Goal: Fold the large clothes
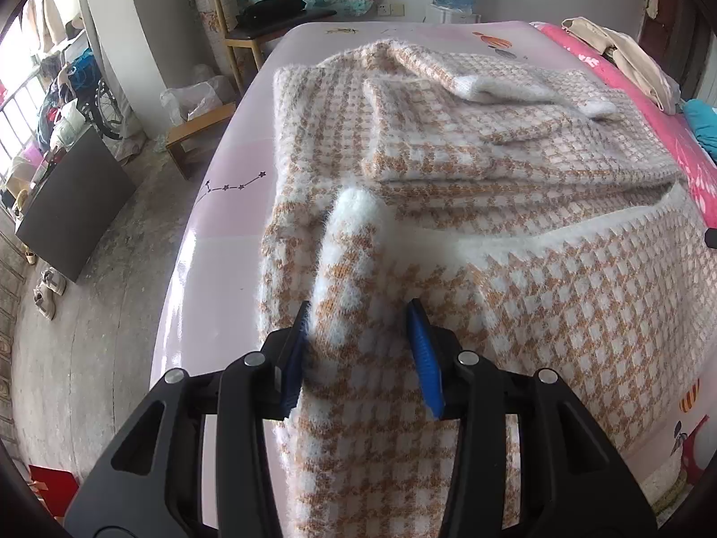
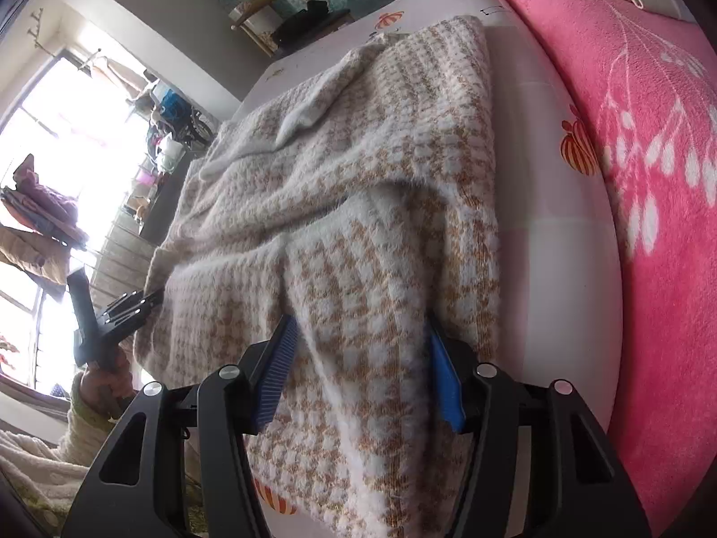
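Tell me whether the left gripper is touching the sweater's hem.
Touching. The left wrist view shows the left gripper with a bunched fold of the sweater hem between its fingers; the left blue finger pad presses against the knit.

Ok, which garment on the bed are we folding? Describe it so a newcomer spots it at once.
On the pale pink bed sheet, beside the bright pink fleece blanket, lies a fuzzy tan-and-white houndstooth knit sweater. It is the only checked piece, with white fluffy cuffs, unlike the plain beige garment farther back.
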### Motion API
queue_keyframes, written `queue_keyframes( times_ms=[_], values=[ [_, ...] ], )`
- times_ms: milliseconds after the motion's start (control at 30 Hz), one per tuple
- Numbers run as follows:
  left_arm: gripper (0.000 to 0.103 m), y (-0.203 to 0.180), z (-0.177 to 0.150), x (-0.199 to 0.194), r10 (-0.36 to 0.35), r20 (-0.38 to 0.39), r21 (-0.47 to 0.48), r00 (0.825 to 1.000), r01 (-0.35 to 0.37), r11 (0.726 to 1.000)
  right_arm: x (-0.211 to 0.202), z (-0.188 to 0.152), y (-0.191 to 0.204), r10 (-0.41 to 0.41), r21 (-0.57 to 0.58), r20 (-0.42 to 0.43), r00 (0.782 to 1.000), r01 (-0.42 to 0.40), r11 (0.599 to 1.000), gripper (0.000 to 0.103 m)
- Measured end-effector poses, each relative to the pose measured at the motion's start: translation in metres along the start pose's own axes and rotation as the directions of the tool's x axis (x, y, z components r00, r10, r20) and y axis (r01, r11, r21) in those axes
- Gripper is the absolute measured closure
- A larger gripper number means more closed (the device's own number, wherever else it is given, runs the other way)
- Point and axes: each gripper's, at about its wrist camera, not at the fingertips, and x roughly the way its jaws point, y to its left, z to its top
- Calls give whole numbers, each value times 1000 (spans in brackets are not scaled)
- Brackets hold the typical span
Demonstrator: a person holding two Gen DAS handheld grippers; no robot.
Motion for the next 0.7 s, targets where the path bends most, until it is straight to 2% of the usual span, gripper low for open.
queue_keyframes(
  times_ms=[100,233,300,367,533,700],
  values=[
    [61,-3,0,0,19,1,12,1000,-19,1000,6,4,1,-31,-8,-5,1000,31,999,61],
    [61,-7,1,0,41,0,23,999,-41,999,14,11,8,-89,-34,-4,996,89,995,68],
    [61,-7,1,0,46,0,19,999,-46,999,14,9,15,-130,-62,-6,991,129,990,78],
    [61,-6,1,0,45,-2,12,999,-45,999,9,5,25,-158,-87,6,987,158,984,82],
    [62,-9,2,0,66,-10,10,998,-66,998,1,-3,45,-246,-179,54,968,251,951,83],
    [61,-15,4,0,91,-9,21,996,-91,996,12,-3,50,-319,-205,42,947,320,925,83]
  ],
)
